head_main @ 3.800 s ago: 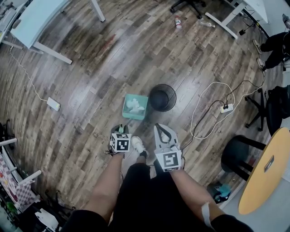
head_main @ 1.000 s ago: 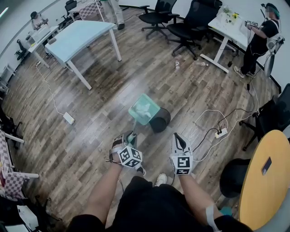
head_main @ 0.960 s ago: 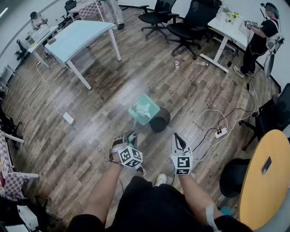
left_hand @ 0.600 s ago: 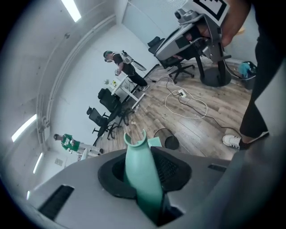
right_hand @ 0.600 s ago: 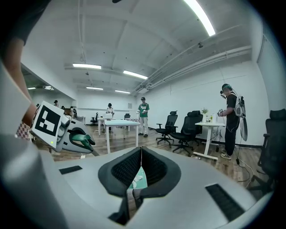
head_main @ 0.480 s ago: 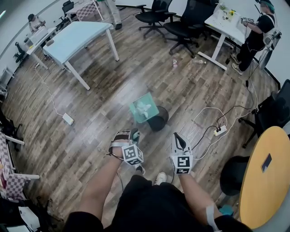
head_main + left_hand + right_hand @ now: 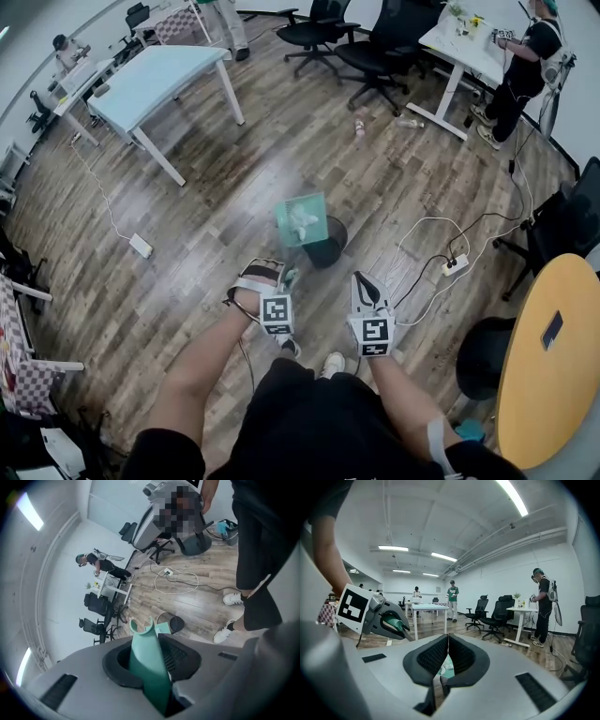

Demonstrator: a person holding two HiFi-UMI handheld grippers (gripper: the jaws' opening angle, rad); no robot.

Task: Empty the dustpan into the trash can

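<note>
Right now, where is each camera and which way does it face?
Head view: on the person's head, steeply down at the floor; forearms, legs, left gripper, right gripper show.
Left gripper view: along its jaws, shut on the dustpan handle, toward the trash can; legs, shoes show.
Right gripper view: along its shut jaws, level across the room; left forearm shows.
Shared: head and left gripper views both show dustpan and trash can.
</note>
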